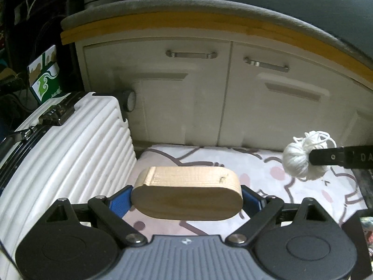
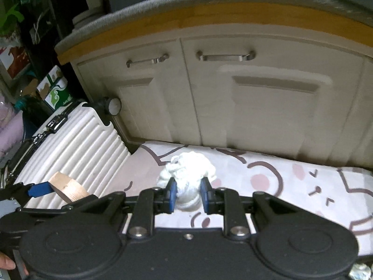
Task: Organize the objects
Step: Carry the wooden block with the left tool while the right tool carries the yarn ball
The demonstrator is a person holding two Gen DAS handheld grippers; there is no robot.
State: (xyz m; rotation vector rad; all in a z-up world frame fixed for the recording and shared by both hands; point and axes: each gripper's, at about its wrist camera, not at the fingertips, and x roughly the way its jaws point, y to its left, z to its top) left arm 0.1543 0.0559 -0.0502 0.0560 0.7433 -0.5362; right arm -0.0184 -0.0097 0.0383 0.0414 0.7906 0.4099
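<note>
My left gripper [image 1: 186, 194] is shut on an oval wooden block [image 1: 186, 193] and holds it above the patterned pink-and-white cloth [image 1: 256, 170]. The block also shows at the left of the right wrist view [image 2: 68, 186], next to the white suitcase. My right gripper [image 2: 187, 194] is shut on a ball of white yarn [image 2: 186, 175] and holds it above the same cloth [image 2: 291, 179]. In the left wrist view the yarn ball [image 1: 300, 161] hangs at the right, with one black finger [image 1: 338, 157] of the right gripper on it.
A white ribbed suitcase [image 1: 70, 151] lies at the left, its wheel [image 1: 129, 100] against a cream cabinet [image 1: 209, 93] with two closed doors and metal handles. A green-and-white box [image 1: 45, 74] stands behind the suitcase among dark clutter.
</note>
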